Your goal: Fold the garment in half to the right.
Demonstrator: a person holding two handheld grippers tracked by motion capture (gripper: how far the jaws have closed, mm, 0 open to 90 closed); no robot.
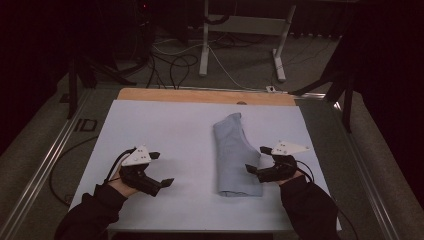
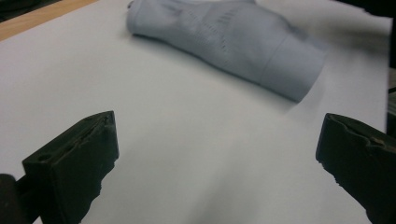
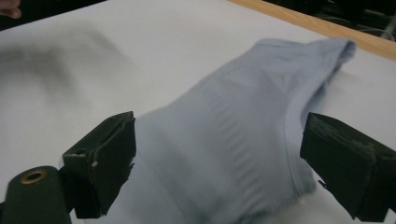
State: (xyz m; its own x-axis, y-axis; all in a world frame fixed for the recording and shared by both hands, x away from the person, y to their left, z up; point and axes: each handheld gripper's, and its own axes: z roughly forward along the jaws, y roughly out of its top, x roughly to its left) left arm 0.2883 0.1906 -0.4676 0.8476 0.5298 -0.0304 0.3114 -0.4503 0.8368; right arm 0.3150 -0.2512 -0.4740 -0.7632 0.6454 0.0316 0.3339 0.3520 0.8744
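A pale blue sock (image 1: 234,152) lies flat on the white table cover (image 1: 170,130), right of centre, its cuff end near me. My right gripper (image 1: 258,160) stands open at the sock's right edge, and the sock (image 3: 243,140) lies between and beyond its jaws in the right gripper view. My left gripper (image 1: 162,169) is open over bare cover to the left, well apart from the sock (image 2: 233,42), with nothing between its fingers (image 2: 77,163).
The white cover leaves a strip of wooden tabletop (image 1: 200,95) bare at the far edge. Metal rails (image 1: 45,165) run along both sides of the table. Beyond it, cables (image 1: 175,60) and a white desk frame (image 1: 240,35) stand on the floor.
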